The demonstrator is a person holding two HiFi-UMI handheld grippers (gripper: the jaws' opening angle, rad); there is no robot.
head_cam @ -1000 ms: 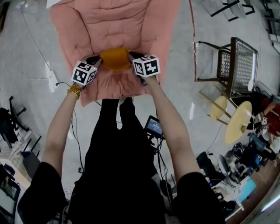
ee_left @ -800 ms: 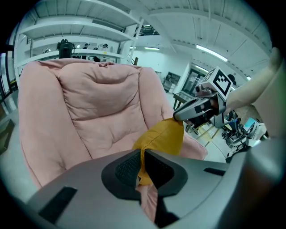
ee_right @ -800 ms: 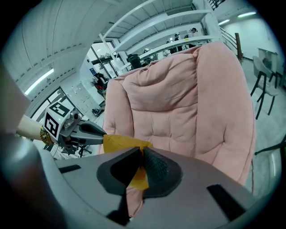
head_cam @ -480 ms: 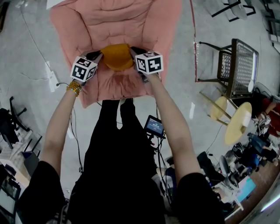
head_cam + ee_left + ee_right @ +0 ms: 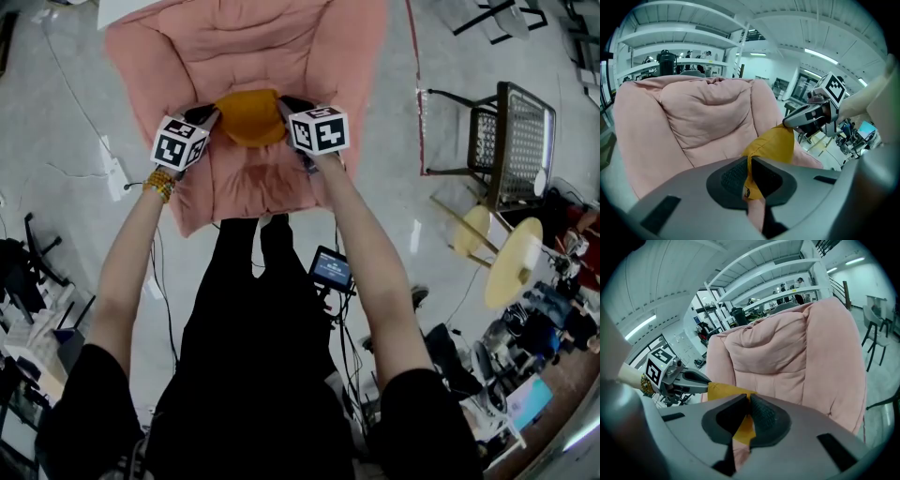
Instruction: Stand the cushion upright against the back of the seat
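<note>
- The cushion (image 5: 248, 117) hung between both grippers over the front of the chair (image 5: 281, 47), and it looked lifted clear of it.
- The left gripper (image 5: 749, 174) had its jaws pressed together on one yellow corner, with fabric showing between the pads.
- The right gripper (image 5: 748, 412) pinched the opposite edge the same way, jaws nearly closed on cloth.
- Done, by my read: the pickup, with a firm two-sided hold.
- The cushion was short of the backrest (image 5: 764, 352) and not touching it.
- Left to do: carry it back, tip it upright, lean it against the backrest and release.
</note>
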